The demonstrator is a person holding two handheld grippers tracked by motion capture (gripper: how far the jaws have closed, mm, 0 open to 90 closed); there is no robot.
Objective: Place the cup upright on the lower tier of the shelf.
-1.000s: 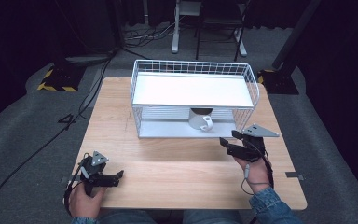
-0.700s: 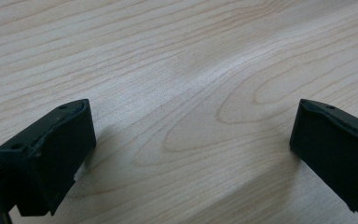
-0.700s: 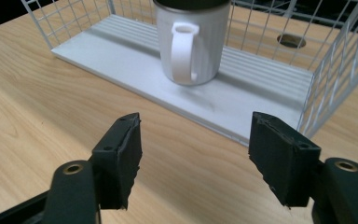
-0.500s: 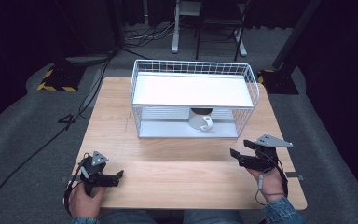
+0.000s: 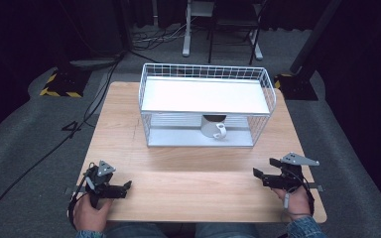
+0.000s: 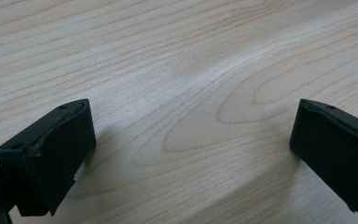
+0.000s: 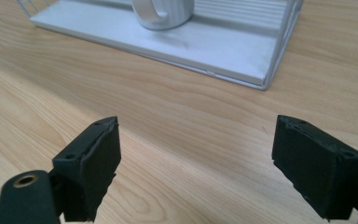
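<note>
A white mug (image 5: 214, 128) stands on the lower shelf of a white wire rack (image 5: 206, 96) at the middle of the wooden table (image 5: 193, 168). In the right gripper view the mug (image 7: 162, 13) shows at the top, its handle toward me, on the rack's base (image 7: 168, 44). My left gripper (image 5: 124, 188) rests low at the table's front left, open, with bare wood between its jaws (image 6: 191, 140). At the front right my right gripper (image 5: 263, 171) is open too, nothing held (image 7: 196, 154).
The rack has a flat white top shelf (image 5: 206, 95) and wire sides. Bare wood lies between the rack and the grippers. Beyond the table are grey floor, cables (image 5: 54, 144) and a stand's legs (image 5: 218, 47).
My right gripper has drawn back from in front of the rack toward the table's front right edge. The left gripper has stayed put.
</note>
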